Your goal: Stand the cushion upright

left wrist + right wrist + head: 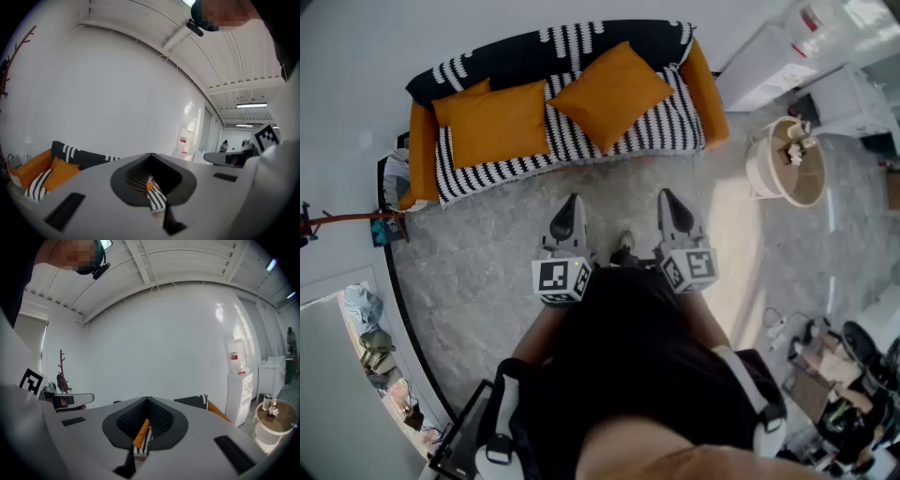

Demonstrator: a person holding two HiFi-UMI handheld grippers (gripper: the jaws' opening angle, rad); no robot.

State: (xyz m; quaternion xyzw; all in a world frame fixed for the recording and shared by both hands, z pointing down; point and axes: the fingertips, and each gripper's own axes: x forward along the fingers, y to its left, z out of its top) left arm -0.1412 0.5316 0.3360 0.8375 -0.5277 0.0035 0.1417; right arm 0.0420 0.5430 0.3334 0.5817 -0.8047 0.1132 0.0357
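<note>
Two orange cushions rest on a sofa [667, 127] with a black-and-white striped cover. The left cushion [492, 122] sits square at the sofa's left end, and the right cushion [609, 94] is turned corner-up like a diamond. How steeply either one leans does not show from above. My left gripper [572, 204] and right gripper [667, 199] hover side by side over the grey floor, short of the sofa, both shut and empty. In the left gripper view the shut gripper [151, 157] points past the sofa's left end [35, 180]. The right gripper [147, 401] also shows shut.
A round white side table [759, 164] holding small items stands right of the sofa, with a water dispenser [769, 56] behind it. A red coat stand [337, 217] is at the left. Cables and clutter [825, 366] lie at the lower right.
</note>
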